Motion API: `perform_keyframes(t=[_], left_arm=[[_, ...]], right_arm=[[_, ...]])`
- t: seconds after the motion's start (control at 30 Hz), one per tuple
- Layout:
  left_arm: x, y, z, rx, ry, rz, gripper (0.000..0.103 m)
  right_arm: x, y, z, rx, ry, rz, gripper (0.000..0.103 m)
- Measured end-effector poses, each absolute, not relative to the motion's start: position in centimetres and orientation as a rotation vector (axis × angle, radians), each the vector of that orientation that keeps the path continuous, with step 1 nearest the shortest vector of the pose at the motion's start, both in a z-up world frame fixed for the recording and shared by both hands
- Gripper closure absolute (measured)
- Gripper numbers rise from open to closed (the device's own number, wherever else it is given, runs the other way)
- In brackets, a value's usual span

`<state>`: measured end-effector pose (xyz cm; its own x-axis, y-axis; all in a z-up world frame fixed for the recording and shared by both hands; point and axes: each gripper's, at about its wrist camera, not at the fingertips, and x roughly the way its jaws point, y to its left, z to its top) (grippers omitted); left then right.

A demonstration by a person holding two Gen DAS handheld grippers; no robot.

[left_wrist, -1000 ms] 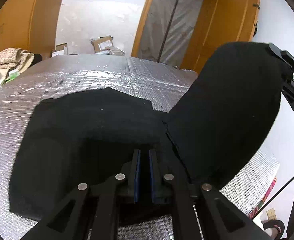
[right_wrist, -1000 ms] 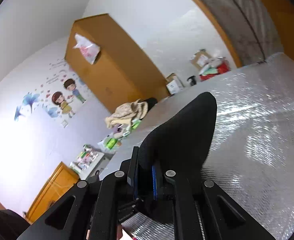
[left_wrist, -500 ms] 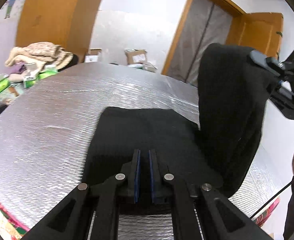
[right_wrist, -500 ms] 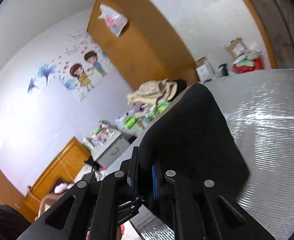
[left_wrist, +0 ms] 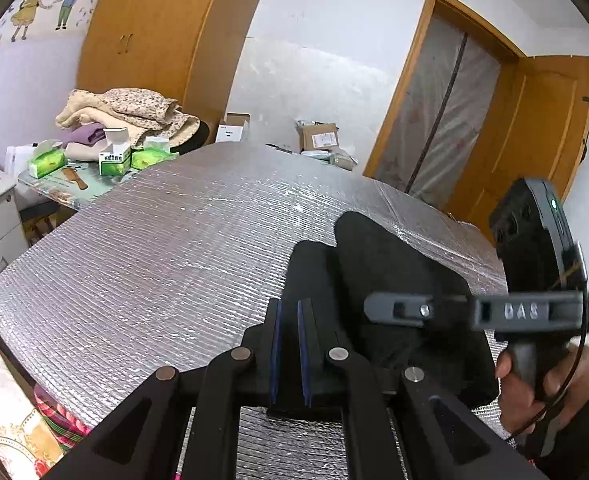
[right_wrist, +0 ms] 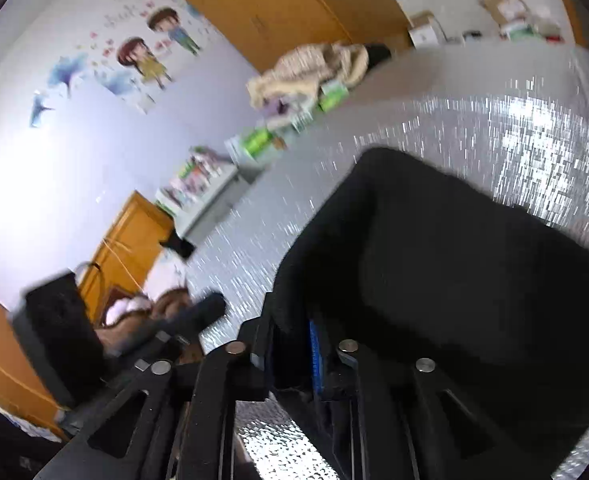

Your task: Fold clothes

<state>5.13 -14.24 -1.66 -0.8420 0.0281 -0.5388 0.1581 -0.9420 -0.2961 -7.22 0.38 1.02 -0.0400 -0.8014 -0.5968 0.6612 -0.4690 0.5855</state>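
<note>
Black garment [left_wrist: 394,280] – folded, flat on silver table cover [left_wrist: 174,248], 4 o'clock sector of left view. Left gripper [left_wrist: 290,352] clamped on near garment edge. Right gripper [right_wrist: 294,344] – jaws opening, cloth between them. Open white-green carton [left_wrist: 114,156] at 10 o'clock, contents not discernible.

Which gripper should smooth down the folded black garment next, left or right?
Right, probably. The right gripper is over the black garment with jaws opening, cloth between them, so it's nearly free. The left gripper is shut on the near edge, pinning it to the silver table.
</note>
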Motion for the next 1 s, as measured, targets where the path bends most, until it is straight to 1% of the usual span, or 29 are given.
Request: perform_keyframes(t=[0.03,0.1,0.27,0.33,0.43,0.53,0.6,0.7,0.77,0.8,0.83,0.87,0.93,1.0], left_arm=[[5.2,-14.3,-1.5,0.852,0.521,-2.915,0.094],[5.3,-14.4,-1.3,0.84,0.541,-2.942,0.09],[4.5,-14.0,-1.2,0.855,0.61,-3.025,0.077],[3.8,-13.7,-1.5,0.888,0.645,-3.054,0.069],[2.6,-13.0,-2.0,0.943,0.678,-3.075,0.065],[0.7,-12.5,-3.1,1.039,0.722,-3.063,0.064],[-0.3,-12.4,-3.9,1.108,0.77,-3.039,0.064],[-0.8,-13.1,-4.5,1.148,0.933,-3.019,0.066],[-0.5,-13.7,-4.4,1.125,0.989,-3.031,0.074],[-0.2,-14.1,-4.3,1.112,1.003,-3.036,0.082],[0.1,-14.5,-4.1,1.098,1.014,-3.039,0.089],[0.5,-15.1,-4.1,1.088,1.041,-3.044,0.092],[1.1,-16.1,-4.1,1.077,1.098,-3.051,0.093],[1.5,-16.7,-4.4,1.091,1.078,-3.048,0.093]], right_arm=[[-7.0,0.6,1.0,1.12,-0.181,-1.724,0.075],[-6.3,1.1,1.5,1.085,-0.187,-1.716,0.073],[-4.6,3.2,3.2,0.999,-0.166,-1.756,0.072],[-4.3,4.5,3.3,0.986,-0.177,-1.789,0.072],[-4.5,6.9,2.7,1.002,-0.23,-1.83,0.072],[-4.7,9.1,2.2,1.018,-0.282,-1.87,0.072],[-4.9,10.2,1.9,1.028,-0.31,-1.887,0.072],[-5.1,11.6,1.5,1.041,-0.338,-1.905,0.072],[-5.2,12.3,1.4,1.044,-0.347,-1.911,0.072],[-5.2,12.6,1.3,1.046,-0.352,-1.914,0.072],[-5.3,12.9,1.2,1.049,-0.357,-1.916,0.072],[-5.4,13.0,1.1,1.053,-0.362,-1.918,0.072],[-5.4,13.2,0.9,1.061,-0.368,-1.919,0.072],[-5.5,13.4,0.6,1.068,-0.375,-1.917,0.072]])
